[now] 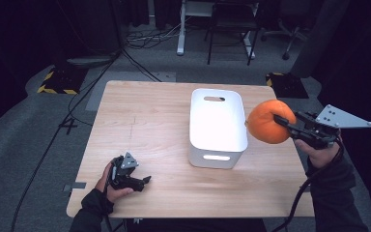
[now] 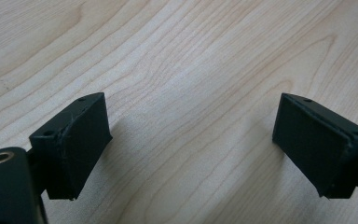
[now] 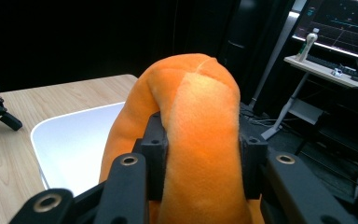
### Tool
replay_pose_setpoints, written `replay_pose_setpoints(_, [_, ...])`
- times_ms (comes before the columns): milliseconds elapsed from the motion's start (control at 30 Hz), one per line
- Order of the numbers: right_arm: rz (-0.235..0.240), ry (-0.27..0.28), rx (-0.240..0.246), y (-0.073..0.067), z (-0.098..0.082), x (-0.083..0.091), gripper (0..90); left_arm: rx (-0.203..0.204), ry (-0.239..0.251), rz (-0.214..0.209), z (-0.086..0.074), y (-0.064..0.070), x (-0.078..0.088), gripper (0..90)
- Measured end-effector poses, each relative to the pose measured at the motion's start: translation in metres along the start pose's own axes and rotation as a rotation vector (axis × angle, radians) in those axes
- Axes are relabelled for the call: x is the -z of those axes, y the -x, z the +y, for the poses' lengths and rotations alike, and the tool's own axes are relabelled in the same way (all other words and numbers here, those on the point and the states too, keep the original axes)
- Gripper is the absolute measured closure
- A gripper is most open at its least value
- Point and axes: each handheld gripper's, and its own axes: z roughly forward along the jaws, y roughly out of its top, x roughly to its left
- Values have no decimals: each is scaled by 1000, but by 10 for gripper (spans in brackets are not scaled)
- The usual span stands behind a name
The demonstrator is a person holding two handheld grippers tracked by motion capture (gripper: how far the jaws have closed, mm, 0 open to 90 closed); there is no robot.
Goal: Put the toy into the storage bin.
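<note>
An orange plush toy (image 1: 265, 121) hangs in the air just right of the white bin (image 1: 217, 126), level with its right rim. My right gripper (image 1: 284, 121) is shut on it from the right. In the right gripper view the black jaws squeeze the soft orange plush toy (image 3: 191, 135) from both sides, with the white bin (image 3: 74, 144) below and to the left. My left gripper (image 1: 145, 181) rests low over the table near the front left, open. In the left gripper view its two black pads (image 2: 74, 144) stand wide apart over bare wood with nothing between them.
The wooden table (image 1: 140, 116) has the white bin standing right of its middle, open at the top, with handle slots. Beyond the far edge are cables, a chair and desk legs on the grey floor. In the right gripper view a desk (image 3: 335, 70) with a monitor stands at the right.
</note>
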Motion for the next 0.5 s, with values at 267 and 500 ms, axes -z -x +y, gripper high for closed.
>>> replay_pose_setpoints(267, [18,11,4,-5,6,-9,639,2,-1,-1,0,0,0,113])
replay_pose_setpoints(500, [35,17,15,-12,11,-18,638,-1,0,1,0,0,0,113])
